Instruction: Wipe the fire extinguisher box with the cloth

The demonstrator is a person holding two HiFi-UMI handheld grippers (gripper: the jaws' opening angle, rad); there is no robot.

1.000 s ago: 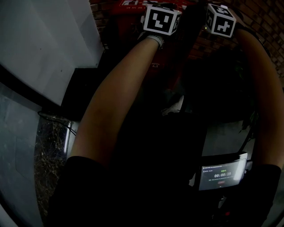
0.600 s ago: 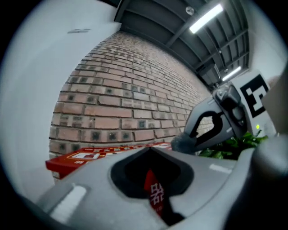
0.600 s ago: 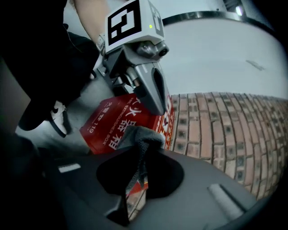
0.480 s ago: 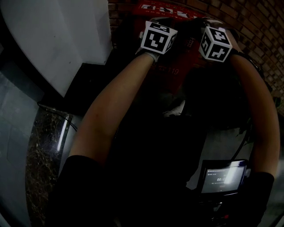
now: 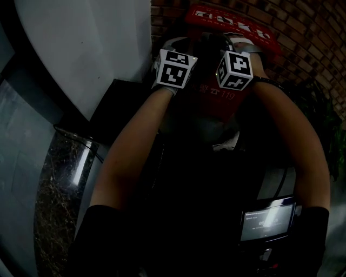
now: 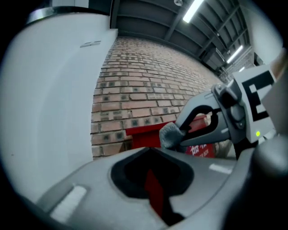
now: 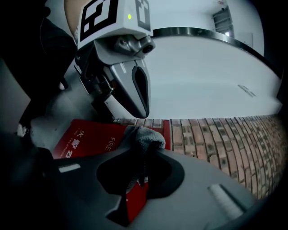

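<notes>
The right hand-held gripper [image 7: 145, 152] pinches the grey cloth [image 7: 145, 136] between its jaws, above the red fire extinguisher box [image 7: 90, 139]. The box stands against the brick wall [image 6: 144, 90]. The left hand-held gripper [image 6: 150, 152] hovers just beside the right one with its jaws pressed together on nothing.

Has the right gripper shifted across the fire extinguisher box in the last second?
Yes. In the head view the right gripper has moved left across the fire extinguisher box, from near its right side to about its middle.
</notes>
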